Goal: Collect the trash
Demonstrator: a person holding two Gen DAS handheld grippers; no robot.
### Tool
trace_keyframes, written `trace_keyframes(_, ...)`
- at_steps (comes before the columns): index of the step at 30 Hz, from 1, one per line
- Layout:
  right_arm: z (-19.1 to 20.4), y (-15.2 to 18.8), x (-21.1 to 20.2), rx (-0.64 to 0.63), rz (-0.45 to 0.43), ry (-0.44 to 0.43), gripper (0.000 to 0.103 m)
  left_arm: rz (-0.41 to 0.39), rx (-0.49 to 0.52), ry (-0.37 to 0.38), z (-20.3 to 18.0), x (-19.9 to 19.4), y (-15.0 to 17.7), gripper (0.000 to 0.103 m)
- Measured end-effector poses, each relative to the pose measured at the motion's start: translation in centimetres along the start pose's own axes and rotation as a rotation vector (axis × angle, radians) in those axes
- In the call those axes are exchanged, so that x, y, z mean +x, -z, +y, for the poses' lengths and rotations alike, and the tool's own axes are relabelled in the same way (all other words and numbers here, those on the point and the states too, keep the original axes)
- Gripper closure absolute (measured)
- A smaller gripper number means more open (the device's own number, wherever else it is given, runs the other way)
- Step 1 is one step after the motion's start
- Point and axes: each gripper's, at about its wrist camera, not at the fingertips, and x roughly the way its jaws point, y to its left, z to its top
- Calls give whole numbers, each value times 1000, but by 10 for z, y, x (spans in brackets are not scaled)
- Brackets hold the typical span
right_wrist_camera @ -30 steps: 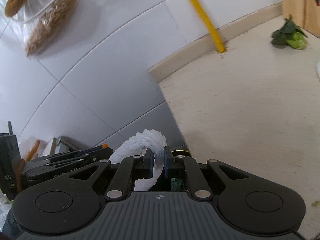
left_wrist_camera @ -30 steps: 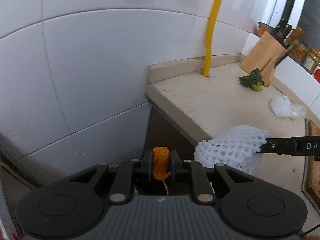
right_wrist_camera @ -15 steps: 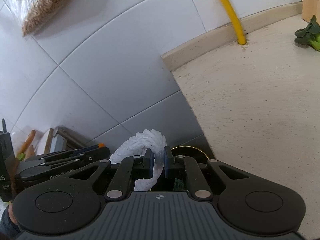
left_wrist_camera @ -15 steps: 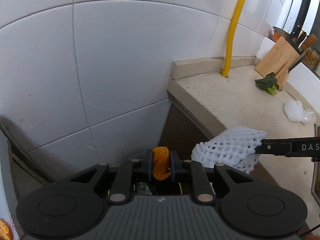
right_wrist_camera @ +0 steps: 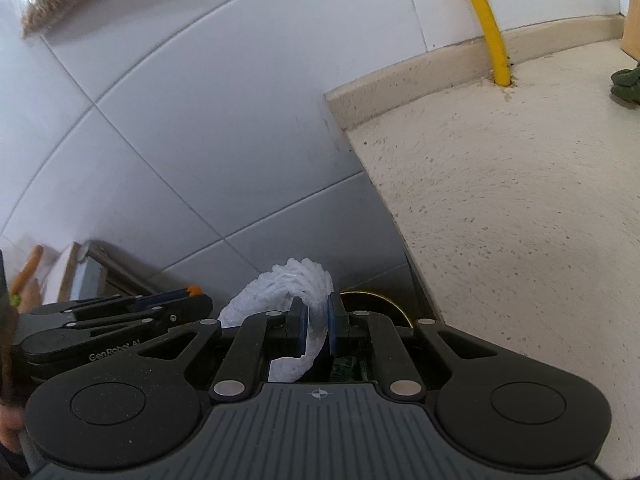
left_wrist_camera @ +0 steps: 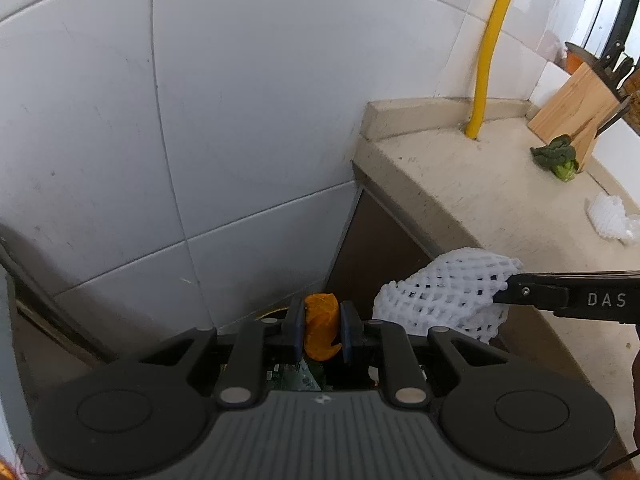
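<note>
My left claw [left_wrist_camera: 320, 330] is clenched on a curled piece of orange peel [left_wrist_camera: 320, 328], held off the end of the table [left_wrist_camera: 480, 196], out past its corner and in front of the white tiled wall [left_wrist_camera: 240, 120]. My right claw [right_wrist_camera: 317, 326] is clamped on a white foam fruit net [right_wrist_camera: 288, 284], which bulges up and to the left of the pads; in the left wrist view that net [left_wrist_camera: 444, 292] hangs just beyond the table's near edge. The table is a pale speckled stone slab with a low raised lip against the wall. A yellow pipe [left_wrist_camera: 488, 52] rises from the table's back edge. Farther along from the pipe stand a wooden knife block [left_wrist_camera: 576, 112] and, touching its base, a green leafy vegetable [left_wrist_camera: 556, 156]; another crumpled white foam net [left_wrist_camera: 608, 216] lies on the table beyond that. A dark cabinet side [left_wrist_camera: 372, 248] drops below the table's end.
</note>
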Motion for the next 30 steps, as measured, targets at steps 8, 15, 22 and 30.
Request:
trace_keyframes(8, 3, -5, 28, -27, 40, 29, 86, 44, 0, -13, 2, 17, 0, 89)
trace_keyframes(15, 8, -10, 51, -57, 75, 47, 78, 101, -32, -1, 9, 36, 0, 88)
trace_keyframes(22, 13, -14, 62, -62, 94, 56, 67, 116, -24, -18, 13, 44, -1, 69)
trace_keyframes(30, 14, -15, 69, -62, 113, 66, 59, 122, 25, -21, 7, 46, -3, 57)
